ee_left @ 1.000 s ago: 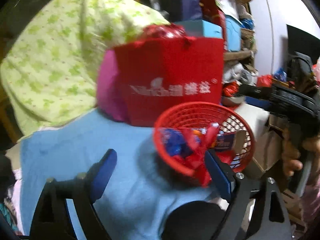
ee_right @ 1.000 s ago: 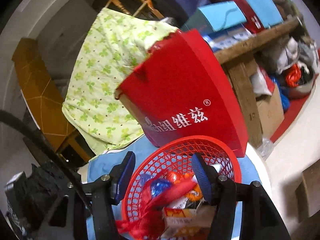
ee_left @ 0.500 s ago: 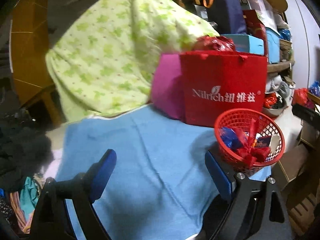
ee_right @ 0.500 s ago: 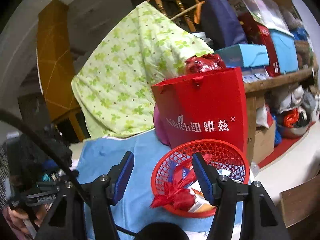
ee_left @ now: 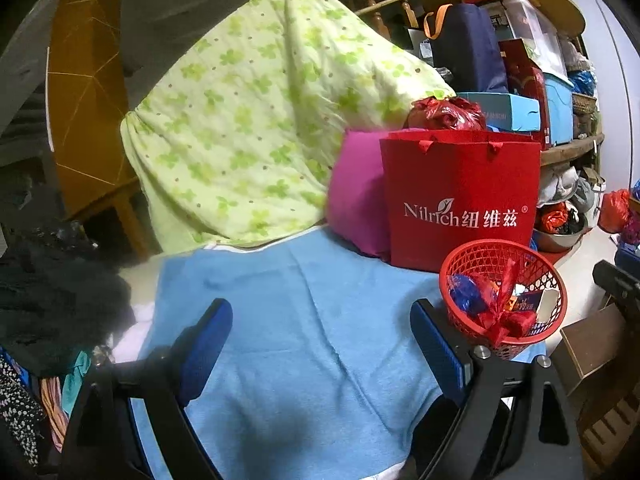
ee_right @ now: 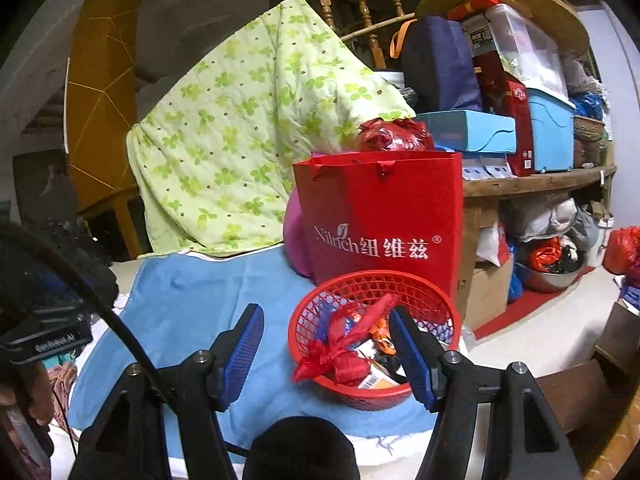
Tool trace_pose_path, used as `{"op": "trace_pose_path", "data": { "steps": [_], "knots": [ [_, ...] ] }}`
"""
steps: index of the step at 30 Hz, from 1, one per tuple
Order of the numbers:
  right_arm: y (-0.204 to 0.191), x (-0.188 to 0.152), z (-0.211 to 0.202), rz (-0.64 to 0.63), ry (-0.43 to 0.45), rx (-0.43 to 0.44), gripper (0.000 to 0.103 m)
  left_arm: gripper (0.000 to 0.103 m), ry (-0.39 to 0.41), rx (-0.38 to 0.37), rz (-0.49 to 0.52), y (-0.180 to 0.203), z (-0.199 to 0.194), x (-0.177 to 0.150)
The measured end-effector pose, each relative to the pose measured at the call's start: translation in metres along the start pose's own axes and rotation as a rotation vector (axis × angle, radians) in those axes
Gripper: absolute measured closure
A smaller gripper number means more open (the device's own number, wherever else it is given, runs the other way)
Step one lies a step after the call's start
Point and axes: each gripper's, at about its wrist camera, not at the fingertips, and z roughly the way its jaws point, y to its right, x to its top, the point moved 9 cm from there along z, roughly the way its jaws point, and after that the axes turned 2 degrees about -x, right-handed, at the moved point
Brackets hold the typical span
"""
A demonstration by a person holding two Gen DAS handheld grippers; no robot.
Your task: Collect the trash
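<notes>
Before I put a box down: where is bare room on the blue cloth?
The blue cloth lies bare left of the red basket, up to the green quilt. Crowded at right: basket, red bag, pink cushion.

Dim indoor light throughout, brightest on the green quilt toward 11 o'clock and the pale floor near 3 o'clock. Soft dark shadow on the blue cloth at 6 o'clock in both views. No hard glare. Heavy fisheye bending with black vignette in all 4 corners. Slight motion blur on the red basket rim in the right wrist view. Shelf clutter noisy, grainy.
</notes>
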Motion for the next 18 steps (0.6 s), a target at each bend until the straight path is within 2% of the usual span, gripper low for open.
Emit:
{"op": "trace_pose_path", "data": {
  "steps": [5,9,18],
  "knots": [
    [0.002,0.001,-0.007,-0.011,-0.027,-0.012,0.034,0.012,0.005,0.024,0.019,0.005,-0.012,0.006],
    [0.006,0.0,-0.014,-0.02,-0.066,-0.011,0.034,0.012,-0.006,0.007,0.038,0.015,-0.019,0.007],
    [0.025,0.002,-0.033,-0.01,-0.059,-0.032,0.033,0.012,-0.003,0.037,0.077,0.03,-0.032,0.009]
  ]
}}
